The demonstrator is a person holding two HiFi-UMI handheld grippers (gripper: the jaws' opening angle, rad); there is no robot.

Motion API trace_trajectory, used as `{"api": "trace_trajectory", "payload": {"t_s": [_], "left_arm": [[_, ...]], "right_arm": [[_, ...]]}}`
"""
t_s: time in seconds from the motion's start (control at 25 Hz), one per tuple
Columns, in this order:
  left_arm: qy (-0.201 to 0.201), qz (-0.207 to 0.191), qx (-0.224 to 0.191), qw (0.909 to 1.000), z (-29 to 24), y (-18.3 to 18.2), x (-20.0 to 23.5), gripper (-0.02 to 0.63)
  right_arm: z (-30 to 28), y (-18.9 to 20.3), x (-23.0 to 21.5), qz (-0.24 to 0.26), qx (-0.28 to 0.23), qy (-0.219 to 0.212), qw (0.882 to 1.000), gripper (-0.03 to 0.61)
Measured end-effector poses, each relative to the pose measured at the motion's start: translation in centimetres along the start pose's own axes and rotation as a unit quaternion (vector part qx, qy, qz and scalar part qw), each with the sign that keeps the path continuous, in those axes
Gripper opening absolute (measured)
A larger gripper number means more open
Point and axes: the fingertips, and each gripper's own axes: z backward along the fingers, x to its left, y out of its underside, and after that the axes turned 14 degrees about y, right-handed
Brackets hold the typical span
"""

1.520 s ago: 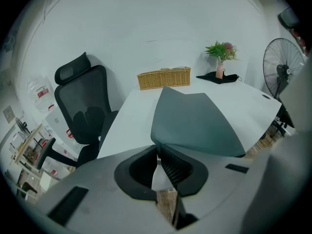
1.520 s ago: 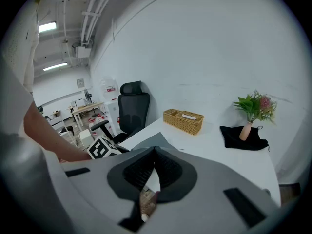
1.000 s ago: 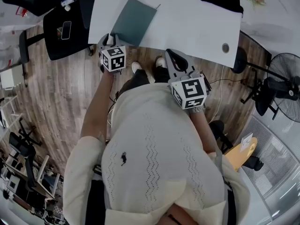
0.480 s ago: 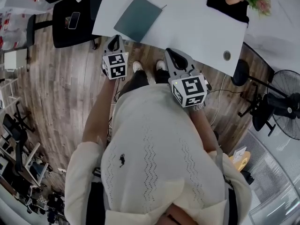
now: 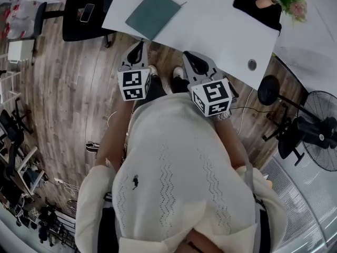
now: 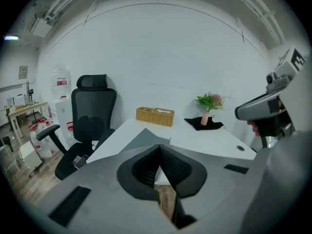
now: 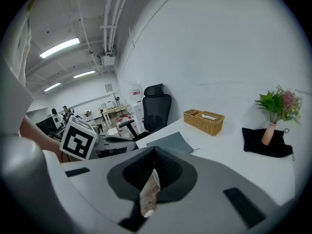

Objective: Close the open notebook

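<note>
We see the dark teal rectangular notebook (image 5: 153,13) lying shut by the white surface's (image 5: 210,30) near edge, w/ left tool (image 5: 138,50) (jaws just been closing, now together, nothing between) & right tool (image 5: 190,62) (together, empty) just off that edge, so a stray swing cd shove it off.

You hold two grippers mid-frame in the head view, the left gripper (image 5: 138,50) and the right gripper (image 5: 189,62), each carrying one marker cube. On the white table (image 5: 210,25) across the top of that frame you have one notebook (image 5: 152,13), one wicker basket (image 6: 155,116), one plant in a vase (image 6: 208,102) and one black cloth (image 6: 201,125). At upper left stands one black office chair (image 5: 73,30) with one phone (image 5: 86,12) on its seat. At the right edge you see one fan (image 5: 318,133). Two shoes (image 5: 152,70) show just below the table edge.
</note>
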Motion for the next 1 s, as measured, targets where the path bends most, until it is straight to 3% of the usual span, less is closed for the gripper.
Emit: {"api": "trace_trajectory", "payload": {"t_s": [0.4, 0.72, 1.0], "left_arm": [[-0.003, 0.021, -0.047, 0.9987, 2.5, -0.8, -6.5, 0.012], [-0.023, 0.034, -0.082, 0.9958, 4.0, -1.1, -8.8, 0.012], [-0.035, 0.021, -0.112, 0.9928, 5.1, -2.9, -10.4, 0.012]], "right_arm": [[1.4, 1.3, -1.0, 0.019, -0.004, -0.049, 0.999, 0.002], [2.2, 1.9, -1.6, 0.039, -0.012, -0.08, 0.996, 0.0], [2.8, 1.0, -2.1, 0.05, -0.032, -0.096, 0.994, 0.0]]}}
